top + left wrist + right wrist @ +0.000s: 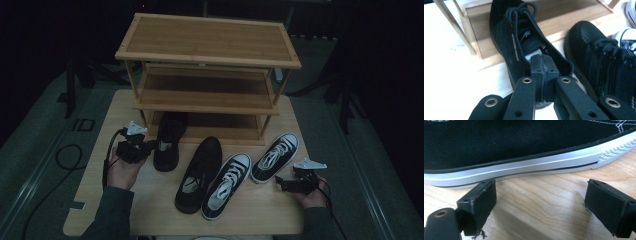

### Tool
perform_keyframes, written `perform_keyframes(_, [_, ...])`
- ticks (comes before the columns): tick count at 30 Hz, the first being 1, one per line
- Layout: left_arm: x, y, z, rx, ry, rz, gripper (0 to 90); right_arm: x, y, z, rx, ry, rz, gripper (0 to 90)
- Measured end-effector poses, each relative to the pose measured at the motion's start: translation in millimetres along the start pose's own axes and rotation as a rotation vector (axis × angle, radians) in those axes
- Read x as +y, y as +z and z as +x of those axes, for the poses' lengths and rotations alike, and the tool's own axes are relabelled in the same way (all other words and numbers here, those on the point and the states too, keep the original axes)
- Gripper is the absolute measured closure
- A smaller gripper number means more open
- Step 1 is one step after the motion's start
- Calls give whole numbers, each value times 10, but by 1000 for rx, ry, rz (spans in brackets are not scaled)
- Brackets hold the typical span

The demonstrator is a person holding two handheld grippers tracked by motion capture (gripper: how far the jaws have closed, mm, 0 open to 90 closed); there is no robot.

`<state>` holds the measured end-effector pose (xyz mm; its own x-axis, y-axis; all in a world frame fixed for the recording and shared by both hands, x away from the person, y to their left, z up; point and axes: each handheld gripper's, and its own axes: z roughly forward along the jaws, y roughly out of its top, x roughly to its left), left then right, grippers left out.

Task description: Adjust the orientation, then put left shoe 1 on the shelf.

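Shoe (169, 140) — toe under rack (207, 45)

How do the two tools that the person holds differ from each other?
The left tool has its jaws shut together; the right tool has its jaws wide open, with bare table between them. The left tool sits at the heel of an all-black shoe near the wooden rack; the right tool faces the white sole of a black-and-white sneaker. Both are black and hand-held.
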<state>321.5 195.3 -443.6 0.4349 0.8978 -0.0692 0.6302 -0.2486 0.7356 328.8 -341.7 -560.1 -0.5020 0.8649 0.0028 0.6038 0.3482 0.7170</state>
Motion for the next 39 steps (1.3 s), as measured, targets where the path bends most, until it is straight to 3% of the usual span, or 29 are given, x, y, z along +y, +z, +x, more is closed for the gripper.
perform_keyframes(7, [-156,-37,-71,-5,9,12,900,0,0,1,0,1,0,103])
perform_keyframes(18, [-382,116,-83,-23,-10,75,900,1,-1,0,0,0,1,103])
perform_keyframes(24, [-471,169,-123,-26,3,105,900,1,-1,0,0,0,1,103])
perform_keyframes(39, [-565,318,-192,-28,26,162,900,1,-1,0,0,0,1,103])
